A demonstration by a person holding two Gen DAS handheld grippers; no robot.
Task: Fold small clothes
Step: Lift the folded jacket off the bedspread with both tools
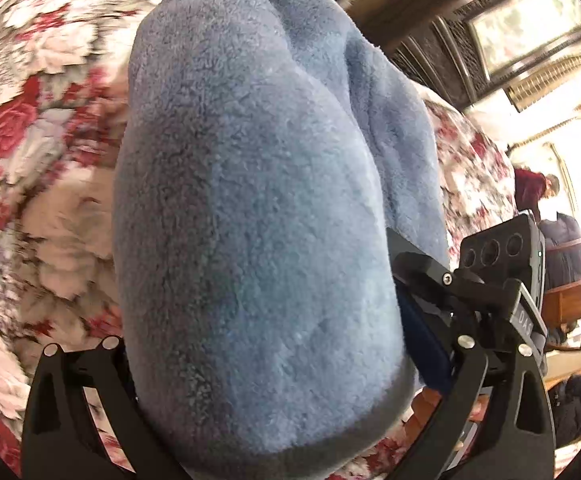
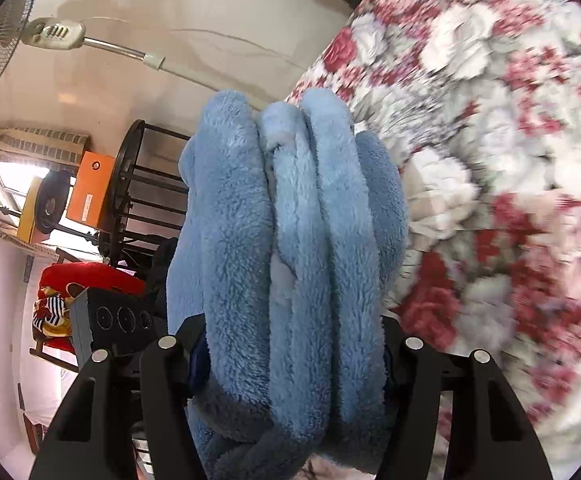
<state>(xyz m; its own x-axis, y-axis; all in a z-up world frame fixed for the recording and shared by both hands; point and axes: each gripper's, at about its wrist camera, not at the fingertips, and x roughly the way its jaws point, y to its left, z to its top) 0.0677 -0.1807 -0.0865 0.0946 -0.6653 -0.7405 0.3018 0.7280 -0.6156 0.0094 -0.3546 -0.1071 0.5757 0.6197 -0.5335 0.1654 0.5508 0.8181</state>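
Right gripper (image 2: 286, 360) is clamped on a thick bunch of the blue fleece garment (image 2: 290, 240), whose folds run lengthwise toward 12 o'clock. Left gripper (image 1: 274, 364) grips the same garment (image 1: 250, 200), which bulges toward 12 with the other gripper at 3 o'clock. The fleece hangs between both tools above the floral bedspread (image 1: 42, 160); I judge neither hand nearer.
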